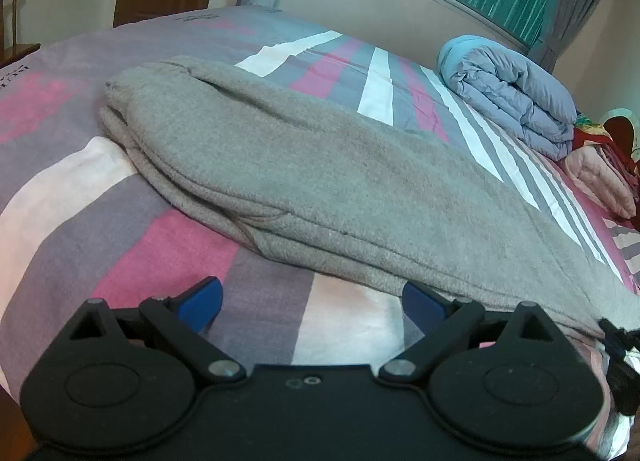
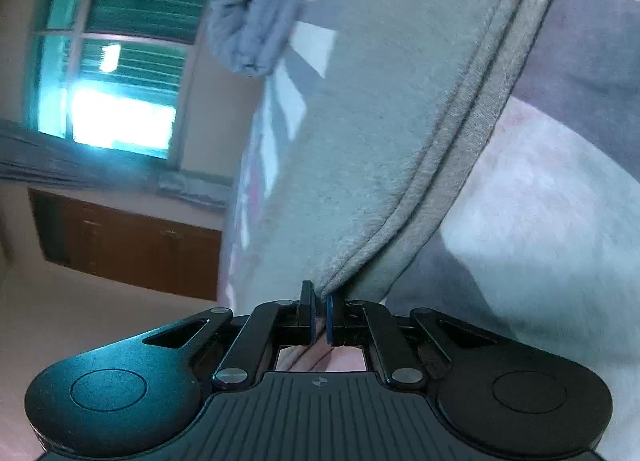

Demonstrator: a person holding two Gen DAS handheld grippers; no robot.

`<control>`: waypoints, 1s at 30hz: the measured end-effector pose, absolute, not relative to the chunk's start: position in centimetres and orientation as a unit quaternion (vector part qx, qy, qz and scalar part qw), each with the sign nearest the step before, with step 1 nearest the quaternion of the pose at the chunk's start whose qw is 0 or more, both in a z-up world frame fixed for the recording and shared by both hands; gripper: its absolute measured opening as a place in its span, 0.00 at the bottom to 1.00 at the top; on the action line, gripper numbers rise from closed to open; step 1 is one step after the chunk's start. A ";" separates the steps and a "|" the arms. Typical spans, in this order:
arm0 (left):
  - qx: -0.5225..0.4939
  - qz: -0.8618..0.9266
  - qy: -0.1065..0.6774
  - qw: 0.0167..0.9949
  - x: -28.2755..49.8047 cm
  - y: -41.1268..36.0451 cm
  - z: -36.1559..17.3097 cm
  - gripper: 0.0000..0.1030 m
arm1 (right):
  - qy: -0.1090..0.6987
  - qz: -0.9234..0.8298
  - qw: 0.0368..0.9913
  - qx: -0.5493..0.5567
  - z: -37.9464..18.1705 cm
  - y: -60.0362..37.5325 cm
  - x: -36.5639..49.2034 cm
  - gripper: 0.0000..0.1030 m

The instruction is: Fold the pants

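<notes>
Grey pants (image 1: 304,165) lie lengthwise on the striped bedsheet (image 1: 72,197), already doubled leg on leg, as the stacked seams along the near edge suggest; the length looks not yet folded across, so at least one further fold probably remains. One end lies toward the far left corner of the bed, the other at the near right edge. The right gripper (image 2: 320,315) has its jaws closed almost completely, pinching the hem corner of the pants, which is drawn up off the bedsheet. The left gripper (image 1: 310,307) hovers above the near edge of the bed with jaws wide apart and nothing between them; the pants' edge runs just beside its right finger. A folded quilt (image 1: 512,101) sits at the far right.
</notes>
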State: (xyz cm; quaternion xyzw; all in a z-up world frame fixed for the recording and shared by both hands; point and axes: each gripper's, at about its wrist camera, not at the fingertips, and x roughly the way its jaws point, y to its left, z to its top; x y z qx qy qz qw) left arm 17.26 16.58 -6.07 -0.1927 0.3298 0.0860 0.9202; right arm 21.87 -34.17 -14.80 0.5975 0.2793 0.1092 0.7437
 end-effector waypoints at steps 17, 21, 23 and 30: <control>-0.194 0.078 0.334 0.919 17.2 16.8 -6.0 0.90 | 0.309 0.085 0.739 0.592 -14.9 -35.3 21.2 0.06; -0.207 0.077 0.331 0.918 17.2 17.1 -6.2 0.90 | 0.220 0.036 0.748 0.625 -13.0 -39.1 16.5 0.40; -0.201 0.080 0.335 0.917 17.4 16.8 -6.2 0.92 | 0.196 0.030 0.771 0.606 -12.1 -40.7 16.1 0.40; -0.203 0.089 0.328 0.919 16.8 16.8 -5.8 0.87 | 0.227 -0.066 0.753 0.614 -14.3 -43.4 16.8 0.01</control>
